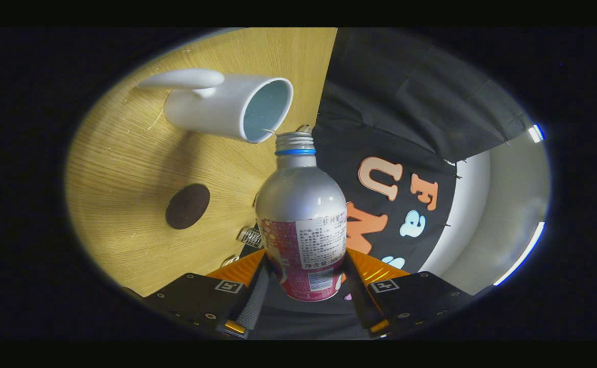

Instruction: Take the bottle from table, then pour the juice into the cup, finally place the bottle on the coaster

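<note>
Wooden bench (pixel 124 204) takes up the scene left of the fingers, rotated in the view because the hand-held gripper is rolled over for the pour. Dark round coaster (pixel 187 206) lies flat on the bench, left of the bottle body and well apart from the cup, bare, so it looks reserved for the final placing. White cup (pixel 227 105) stands on the bench beyond the coaster, handle pointing away from the bottle, open mouth facing the bottle neck. Inside reads pale blue-grey; liquid level can't be told.

Bottle (pixel 302 214), silver with pink label, is clamped between the fingers (pixel 254 299) of the hand-held gripper (pixel 306 296); both press on its lower body, closed to bottle width. Cap is off, threaded neck and blue ring bare, mouth just at the cup rim. Low grip likely keeps the neck free to reach over the cup. No stream visible. Judged step: pouring, start or end unclear. Risk: mouth sits at the rim edge, so spill onto the bench is possible. Right of the bottle, black booth cloth (pixel 405 102).
</note>
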The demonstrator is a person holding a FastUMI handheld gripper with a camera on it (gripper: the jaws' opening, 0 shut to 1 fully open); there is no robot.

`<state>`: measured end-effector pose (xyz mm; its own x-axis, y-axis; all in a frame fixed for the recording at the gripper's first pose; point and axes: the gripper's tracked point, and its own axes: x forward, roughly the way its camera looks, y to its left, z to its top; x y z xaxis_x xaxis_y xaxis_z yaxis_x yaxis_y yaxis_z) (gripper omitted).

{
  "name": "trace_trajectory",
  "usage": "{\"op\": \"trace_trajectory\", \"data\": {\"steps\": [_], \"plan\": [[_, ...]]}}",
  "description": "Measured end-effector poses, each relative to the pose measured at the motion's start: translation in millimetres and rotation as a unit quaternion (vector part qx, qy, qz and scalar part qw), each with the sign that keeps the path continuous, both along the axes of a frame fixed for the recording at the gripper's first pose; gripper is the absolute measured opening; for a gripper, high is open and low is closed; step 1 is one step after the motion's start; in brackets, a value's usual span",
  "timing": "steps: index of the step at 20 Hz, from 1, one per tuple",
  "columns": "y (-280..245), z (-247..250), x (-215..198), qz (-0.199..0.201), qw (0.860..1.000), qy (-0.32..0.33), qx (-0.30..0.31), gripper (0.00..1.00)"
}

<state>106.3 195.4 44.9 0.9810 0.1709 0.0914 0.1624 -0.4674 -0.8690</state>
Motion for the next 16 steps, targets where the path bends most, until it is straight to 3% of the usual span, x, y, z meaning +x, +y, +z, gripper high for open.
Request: {"op": "trace_trajectory", "data": {"steps": [16], "plan": [[20,17,0,-0.002,0.995,-0.003,-0.097,0.74]]}}
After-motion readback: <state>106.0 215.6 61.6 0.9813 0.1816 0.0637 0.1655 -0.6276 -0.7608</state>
